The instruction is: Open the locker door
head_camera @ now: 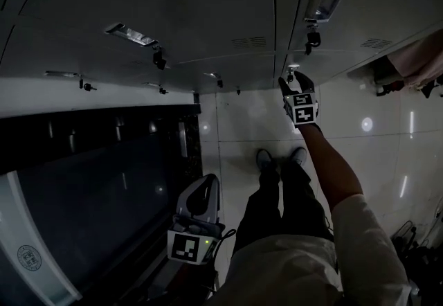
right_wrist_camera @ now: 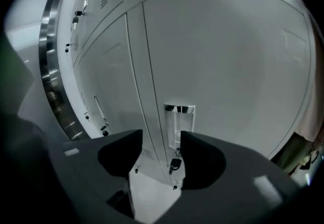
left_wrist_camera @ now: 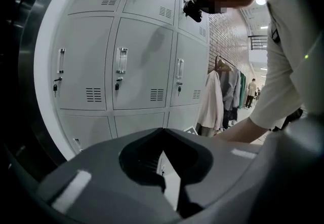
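Note:
Grey lockers [head_camera: 208, 14] fill the top of the head view. My right gripper [head_camera: 291, 80] is stretched out to a low locker door [right_wrist_camera: 228, 66], right at its chrome recessed handle [right_wrist_camera: 178, 121]. In the right gripper view the jaws stand open [right_wrist_camera: 162, 142]; the handle and the small key [right_wrist_camera: 174, 165] under it show in the gap, and neither pad touches them. My left gripper [head_camera: 206, 185] hangs low beside my left leg, away from the lockers, its jaw tips meeting [left_wrist_camera: 163, 131] with nothing held.
A dark glass-fronted panel [head_camera: 90, 187] stands to the left of the lockers. Coats hang on a rack [left_wrist_camera: 223, 96] to the right of the locker bank. My legs and shoes [head_camera: 277, 173] stand on the pale tiled floor [head_camera: 374, 138].

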Demonstrator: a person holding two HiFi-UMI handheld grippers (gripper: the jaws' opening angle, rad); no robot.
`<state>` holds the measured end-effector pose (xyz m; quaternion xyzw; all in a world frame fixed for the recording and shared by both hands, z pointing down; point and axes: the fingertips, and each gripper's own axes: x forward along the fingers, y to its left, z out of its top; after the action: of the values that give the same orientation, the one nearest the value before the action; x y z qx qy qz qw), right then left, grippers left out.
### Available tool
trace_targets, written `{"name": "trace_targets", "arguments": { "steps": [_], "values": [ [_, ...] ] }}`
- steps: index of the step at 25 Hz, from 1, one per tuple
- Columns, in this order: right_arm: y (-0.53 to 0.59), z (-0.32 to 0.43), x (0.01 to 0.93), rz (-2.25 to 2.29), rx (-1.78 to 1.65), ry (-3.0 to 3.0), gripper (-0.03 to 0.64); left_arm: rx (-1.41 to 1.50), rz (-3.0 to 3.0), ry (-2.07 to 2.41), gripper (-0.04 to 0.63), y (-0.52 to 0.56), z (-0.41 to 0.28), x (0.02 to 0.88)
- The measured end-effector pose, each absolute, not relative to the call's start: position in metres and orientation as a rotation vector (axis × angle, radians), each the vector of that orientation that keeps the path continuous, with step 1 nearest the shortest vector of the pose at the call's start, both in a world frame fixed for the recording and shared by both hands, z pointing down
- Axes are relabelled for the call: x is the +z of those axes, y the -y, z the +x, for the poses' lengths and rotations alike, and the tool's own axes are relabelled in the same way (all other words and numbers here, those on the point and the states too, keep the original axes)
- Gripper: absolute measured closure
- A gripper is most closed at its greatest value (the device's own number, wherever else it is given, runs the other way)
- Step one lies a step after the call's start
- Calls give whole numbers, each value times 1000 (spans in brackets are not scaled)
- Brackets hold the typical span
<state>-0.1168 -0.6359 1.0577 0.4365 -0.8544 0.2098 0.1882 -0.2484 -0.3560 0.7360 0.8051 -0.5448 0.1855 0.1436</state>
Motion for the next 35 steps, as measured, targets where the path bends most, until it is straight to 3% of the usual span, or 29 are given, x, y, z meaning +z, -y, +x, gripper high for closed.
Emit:
{"name": "trace_targets", "arguments": {
  "steps": [11, 14, 19, 28, 32, 35],
  "values": [
    [643, -133, 1066, 1296, 682, 2371, 383, 527, 2301, 1558, 595, 348, -255, 762],
    [627, -125, 1069, 1343, 678, 2342, 412, 517, 2313, 1542, 595, 350, -250, 757],
    [594, -98, 1073, 1402, 675, 2307, 484, 521, 2322, 1537, 595, 352, -246, 751],
    [509, -21, 1081, 1474, 734, 2204, 486, 465, 2391, 1494, 594, 370, -214, 711],
    [483, 17, 1080, 1492, 748, 2136, 526, 266, 2511, 1544, 593, 388, -197, 677],
    [472, 45, 1081, 1525, 743, 2102, 554, 356, 2488, 1483, 594, 385, -187, 684]
  ]
}}
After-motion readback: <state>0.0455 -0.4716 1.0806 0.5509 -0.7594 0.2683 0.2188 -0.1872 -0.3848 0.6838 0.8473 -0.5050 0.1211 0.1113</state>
